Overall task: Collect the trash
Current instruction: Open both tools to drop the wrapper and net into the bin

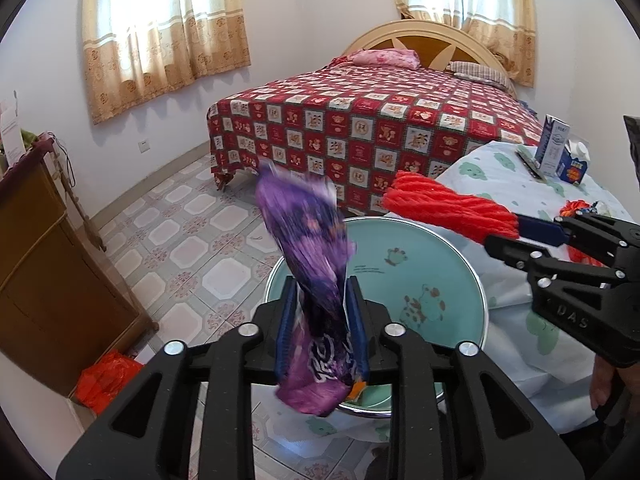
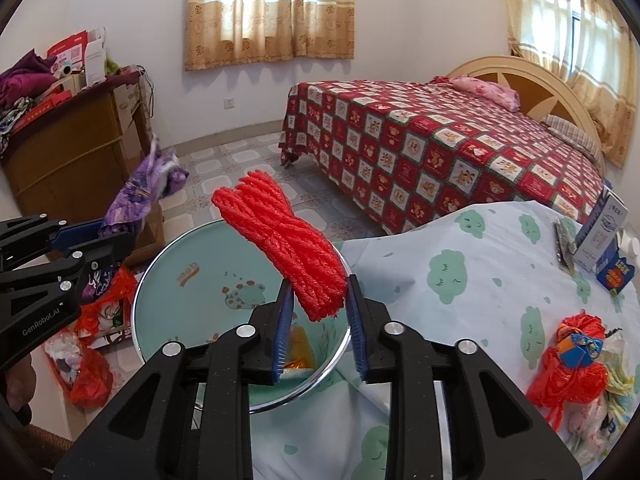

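A purple snack wrapper [image 1: 312, 248] stands upright between the blue pads of my left gripper [image 1: 322, 284]. The wrapper is blurred and the pads sit slightly off it, so the gripper is open. A red rope bundle [image 2: 280, 232] hangs between the pads of my right gripper [image 2: 320, 284], with a thin gap at each side, so this gripper is open too. Both grippers hover over a teal basin [image 2: 192, 264] with cartoon prints that holds an orange scrap [image 2: 300, 352]. The left gripper [image 2: 116, 234] with the wrapper [image 2: 140, 192] shows at the left of the right wrist view. The right gripper [image 1: 508, 236] and bundle [image 1: 448, 204] are above the basin [image 1: 440, 264].
The basin sits at the edge of a table with a cloud-print cloth [image 2: 460, 280]. On it are milk cartons [image 2: 600, 232] and a heap of red bag and wrappers [image 2: 568, 364]. A bed [image 2: 440, 140], a wooden cabinet [image 2: 72, 152] and red bags on the floor [image 2: 92, 372] surround it.
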A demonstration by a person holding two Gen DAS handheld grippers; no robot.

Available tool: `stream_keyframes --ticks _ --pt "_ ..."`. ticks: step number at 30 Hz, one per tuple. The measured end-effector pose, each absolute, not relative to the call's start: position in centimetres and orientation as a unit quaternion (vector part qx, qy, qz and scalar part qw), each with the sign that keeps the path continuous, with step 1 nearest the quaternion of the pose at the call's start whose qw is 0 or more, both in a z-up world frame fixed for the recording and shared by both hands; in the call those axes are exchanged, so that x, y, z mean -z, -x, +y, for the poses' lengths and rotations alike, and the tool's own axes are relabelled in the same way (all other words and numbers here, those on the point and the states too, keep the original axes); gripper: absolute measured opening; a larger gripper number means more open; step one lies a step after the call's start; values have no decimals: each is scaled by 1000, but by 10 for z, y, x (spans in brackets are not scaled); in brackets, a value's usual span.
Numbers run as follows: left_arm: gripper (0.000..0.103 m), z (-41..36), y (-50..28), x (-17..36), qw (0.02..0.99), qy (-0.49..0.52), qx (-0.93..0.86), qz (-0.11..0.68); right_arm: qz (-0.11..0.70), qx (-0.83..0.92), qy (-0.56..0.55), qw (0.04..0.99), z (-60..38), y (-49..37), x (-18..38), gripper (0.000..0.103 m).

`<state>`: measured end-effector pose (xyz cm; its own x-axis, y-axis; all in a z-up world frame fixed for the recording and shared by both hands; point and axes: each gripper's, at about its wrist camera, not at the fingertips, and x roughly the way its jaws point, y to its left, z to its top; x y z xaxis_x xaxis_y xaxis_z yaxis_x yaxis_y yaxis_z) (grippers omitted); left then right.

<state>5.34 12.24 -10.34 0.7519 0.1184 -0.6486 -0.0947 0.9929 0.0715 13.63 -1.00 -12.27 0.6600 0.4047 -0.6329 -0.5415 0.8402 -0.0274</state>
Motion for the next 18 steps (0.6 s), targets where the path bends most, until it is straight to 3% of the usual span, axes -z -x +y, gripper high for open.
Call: stream_keyframes --ticks 12,14,18 --pt "57 124 -53 105 935 -17 -60 348 322 -252 92 908 -23 -137 126 52" --pt "70 125 -53 105 935 -14 -63 348 320 -249 91 910 -25 -136 126 59" --pt "72 128 -52 107 934 -10 -66 350 317 -244 90 912 -33 -132 125 61"
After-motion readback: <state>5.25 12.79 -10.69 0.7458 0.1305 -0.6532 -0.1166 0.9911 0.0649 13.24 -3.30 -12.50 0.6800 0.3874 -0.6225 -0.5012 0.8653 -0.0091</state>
